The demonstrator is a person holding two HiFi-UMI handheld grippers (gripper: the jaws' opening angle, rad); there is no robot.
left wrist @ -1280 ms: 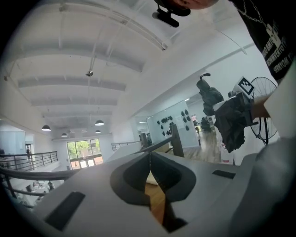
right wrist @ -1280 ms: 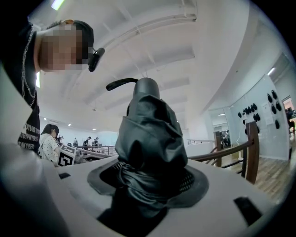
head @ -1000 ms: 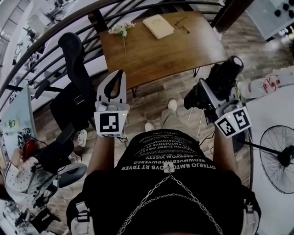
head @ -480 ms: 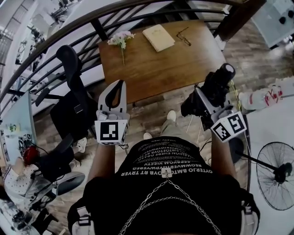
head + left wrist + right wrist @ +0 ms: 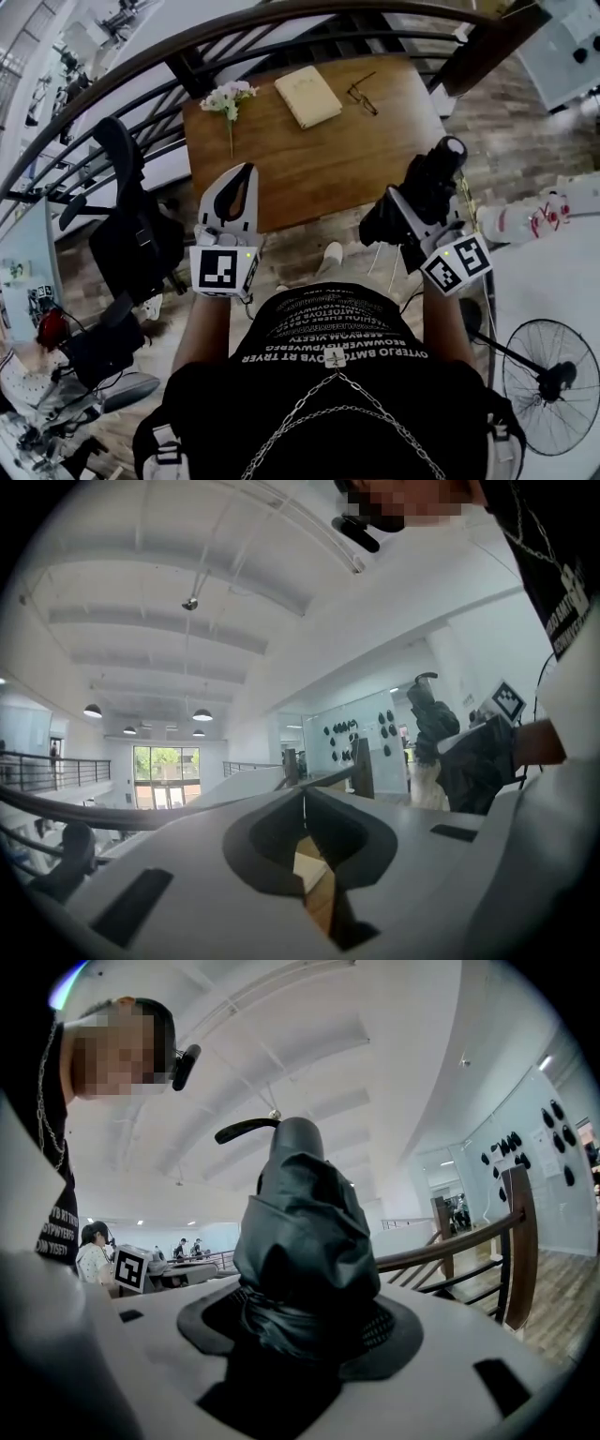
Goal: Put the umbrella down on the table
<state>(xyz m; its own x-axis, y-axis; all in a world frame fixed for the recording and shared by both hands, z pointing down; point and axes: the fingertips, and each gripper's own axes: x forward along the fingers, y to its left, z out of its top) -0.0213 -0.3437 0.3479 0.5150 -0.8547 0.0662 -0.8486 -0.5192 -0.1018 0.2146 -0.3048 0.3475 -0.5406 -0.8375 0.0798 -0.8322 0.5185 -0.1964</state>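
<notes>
My right gripper (image 5: 415, 195) is clamped on the folded black umbrella (image 5: 305, 1222), its jaws spread wide around the bundled fabric. The umbrella is in the air by the near right corner of the wooden table (image 5: 319, 159), not resting on it. My left gripper (image 5: 302, 797) is closed with nothing between its jaws. A book (image 5: 307, 96), glasses (image 5: 361, 94) and flowers (image 5: 225, 97) lie at the table's far side.

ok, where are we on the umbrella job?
Done: the right gripper has its fingers clamped on the folded umbrella. In hand: it's held in the air by the near right corner of the table, apparently not touching it. Remaining: lower it onto bare tabletop and release. The left gripper is shut and empty.
</notes>
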